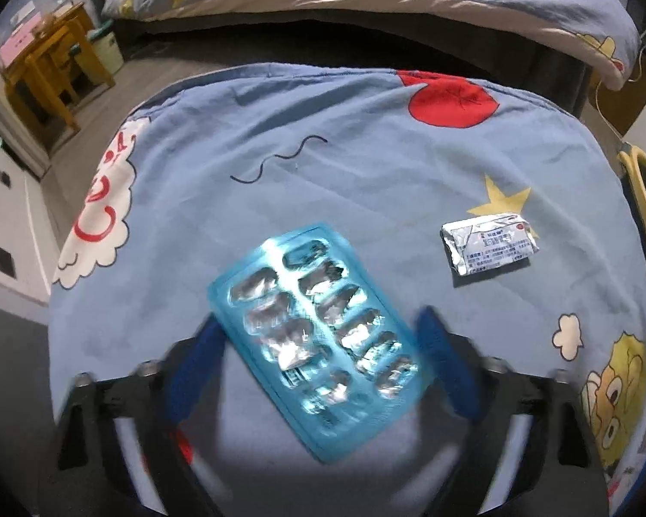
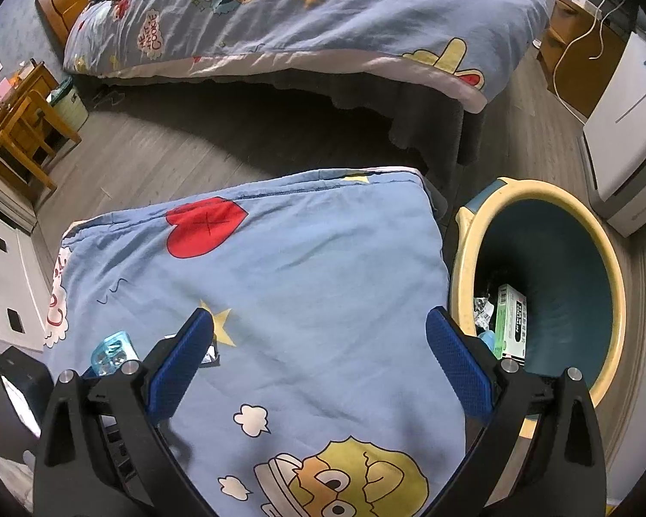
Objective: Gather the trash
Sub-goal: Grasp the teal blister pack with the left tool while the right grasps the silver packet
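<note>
Light, stiff, slick blister pack lies between the left hand-held gripper's half-open pads, ungripped; pinch its long edges.

Both wrist cameras look steeply down, close over the blue cartoon-print quilt — the left one nearest the teal foil blister pack, the right one further right, taking in the yellow-rimmed bin — and share that quilt and pack.

A blue cartoon quilt carries a blister pack and foil wrapper.
</note>
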Demonstrator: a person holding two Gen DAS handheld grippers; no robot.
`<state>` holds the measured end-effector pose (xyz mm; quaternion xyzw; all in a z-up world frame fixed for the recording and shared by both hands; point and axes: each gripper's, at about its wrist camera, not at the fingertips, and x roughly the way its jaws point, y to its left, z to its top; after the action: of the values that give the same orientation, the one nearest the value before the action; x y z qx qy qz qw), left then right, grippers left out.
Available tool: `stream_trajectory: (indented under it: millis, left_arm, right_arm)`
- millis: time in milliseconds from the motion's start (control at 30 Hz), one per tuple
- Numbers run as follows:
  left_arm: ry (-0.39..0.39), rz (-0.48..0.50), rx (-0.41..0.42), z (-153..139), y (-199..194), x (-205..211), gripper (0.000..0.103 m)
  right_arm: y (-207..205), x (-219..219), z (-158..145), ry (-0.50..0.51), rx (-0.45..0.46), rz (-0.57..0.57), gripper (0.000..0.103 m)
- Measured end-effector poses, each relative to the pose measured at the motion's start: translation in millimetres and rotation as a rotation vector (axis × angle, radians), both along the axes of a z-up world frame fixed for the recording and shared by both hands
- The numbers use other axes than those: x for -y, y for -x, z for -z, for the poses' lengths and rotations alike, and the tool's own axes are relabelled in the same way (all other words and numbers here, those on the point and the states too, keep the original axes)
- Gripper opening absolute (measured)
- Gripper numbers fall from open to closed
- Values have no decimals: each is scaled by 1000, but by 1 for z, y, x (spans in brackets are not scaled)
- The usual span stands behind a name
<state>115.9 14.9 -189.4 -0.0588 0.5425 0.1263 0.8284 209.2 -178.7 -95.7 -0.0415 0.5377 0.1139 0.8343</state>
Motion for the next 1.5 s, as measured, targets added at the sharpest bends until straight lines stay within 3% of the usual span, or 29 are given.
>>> stream_trajectory:
  millis: [133, 267, 300, 433, 533, 600, 667, 767, 833, 967, 1133, 1400, 1500]
  left_arm:
    - [29, 19, -21, -6, 3, -10, 65]
    - [47, 61, -11, -21, 4, -22, 41]
    - [58, 77, -13, -24, 4, -25, 40]
    - [158, 75, -41, -19, 6, -41, 45]
    - [174, 55, -48, -11, 14, -44, 74]
    - [150, 70, -43, -11, 17, -35, 76]
    - [141, 80, -42, -9, 16, -29, 89]
    - [80, 109, -54, -2, 12, -16, 92]
    - [10, 148, -53, 2, 10, -4, 92]
    - [-2, 198, -27, -3, 11, 3, 73]
    - [10, 196, -29, -5, 15, -3, 70]
    - [39, 162, -27, -13, 17, -28, 70]
    - [43, 167, -25, -10, 20, -24, 70]
  right_arm:
    - [0, -6, 4, -13, -14, -16, 97]
    - [3, -13, 11, -50, -44, -28, 97]
    - [4, -15, 13, -58, -54, -33, 97]
    - [10, -29, 23, -69, -91, -51, 97]
    - [11, -34, 23, -62, -90, -60, 97]
    - [12, -35, 24, -61, -92, -62, 97]
    - [11, -36, 26, -63, -96, -63, 97]
    - [10, -38, 33, -65, -118, -62, 97]
    - [10, -40, 40, -70, -134, -57, 97]
    - [10, -47, 60, -144, -210, -37, 92]
    - [10, -67, 78, -153, -263, -56, 69]
    - [18, -103, 90, -56, -257, -132, 50]
    - [22, -109, 89, -24, -242, -146, 49]
